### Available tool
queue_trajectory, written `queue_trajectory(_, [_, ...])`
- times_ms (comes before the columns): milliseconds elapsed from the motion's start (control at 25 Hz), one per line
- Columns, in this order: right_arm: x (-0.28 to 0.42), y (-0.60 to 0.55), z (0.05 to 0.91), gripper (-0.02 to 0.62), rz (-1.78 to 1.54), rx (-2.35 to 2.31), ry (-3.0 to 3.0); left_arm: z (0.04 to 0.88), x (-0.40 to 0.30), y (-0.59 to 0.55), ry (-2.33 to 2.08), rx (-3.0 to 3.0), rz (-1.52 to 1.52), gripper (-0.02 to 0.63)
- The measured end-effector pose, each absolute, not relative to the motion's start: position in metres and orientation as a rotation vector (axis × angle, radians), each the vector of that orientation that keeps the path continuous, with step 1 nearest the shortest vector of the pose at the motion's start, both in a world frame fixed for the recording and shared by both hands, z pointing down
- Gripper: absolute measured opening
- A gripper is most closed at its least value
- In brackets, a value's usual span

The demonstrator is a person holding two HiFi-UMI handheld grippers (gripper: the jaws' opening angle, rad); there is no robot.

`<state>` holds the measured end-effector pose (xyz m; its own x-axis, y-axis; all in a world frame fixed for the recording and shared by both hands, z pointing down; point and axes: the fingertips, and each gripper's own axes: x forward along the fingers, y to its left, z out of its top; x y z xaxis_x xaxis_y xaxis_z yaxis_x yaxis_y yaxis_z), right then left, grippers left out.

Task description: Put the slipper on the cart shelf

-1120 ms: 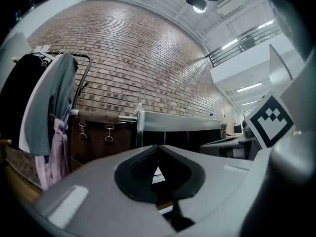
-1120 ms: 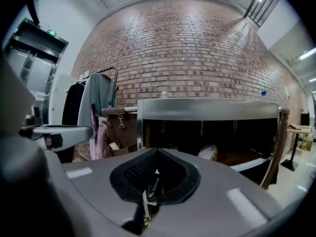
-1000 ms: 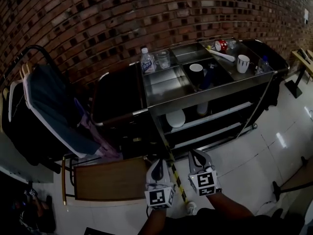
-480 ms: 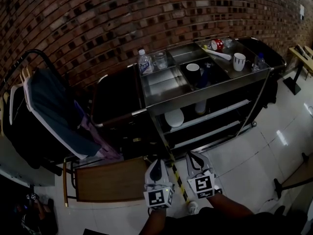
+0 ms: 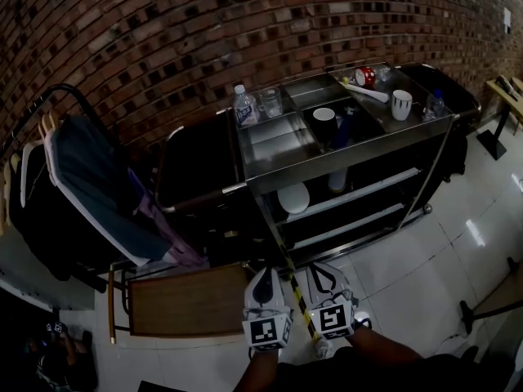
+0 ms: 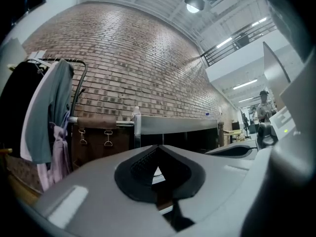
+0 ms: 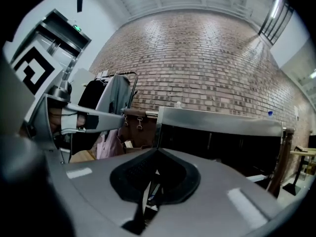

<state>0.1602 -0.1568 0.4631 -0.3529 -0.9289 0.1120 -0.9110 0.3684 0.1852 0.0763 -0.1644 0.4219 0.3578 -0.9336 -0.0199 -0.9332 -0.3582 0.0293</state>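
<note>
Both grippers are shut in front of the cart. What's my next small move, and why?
Probably open the right gripper: it and the left gripper are both shut on nothing, pointing at the cart, so no slipper is in hand yet. A pale thing on the floor beneath them might be it, but it's too hidden to tell.

Steel cart, bottle, mug on top

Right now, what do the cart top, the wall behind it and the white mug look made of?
Cart top: likely stainless steel, grey with a dull sheen and reflections.
Wall: red-brown brick, unpainted, mortar joints showing.
Mug: white, smooth, probably glazed ceramic, though plastic can't be ruled out.
</note>
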Motion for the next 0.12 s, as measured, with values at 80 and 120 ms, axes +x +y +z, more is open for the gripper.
queue_trajectory(80, [0.1625, -0.1564, 0.4587, 0.001, -0.137, 1.661, -2.424, 0.4242, 0.0779, -0.1629, -1.773, 2.574, -0.060, 0.017])
queue_trajectory(120, [0.1639, -0.1562, 0.4570, 0.000, -0.135, 1.664, -2.421, 0.4249, 0.0786, -0.1620, -1.775, 2.571, -0.063, 0.017])
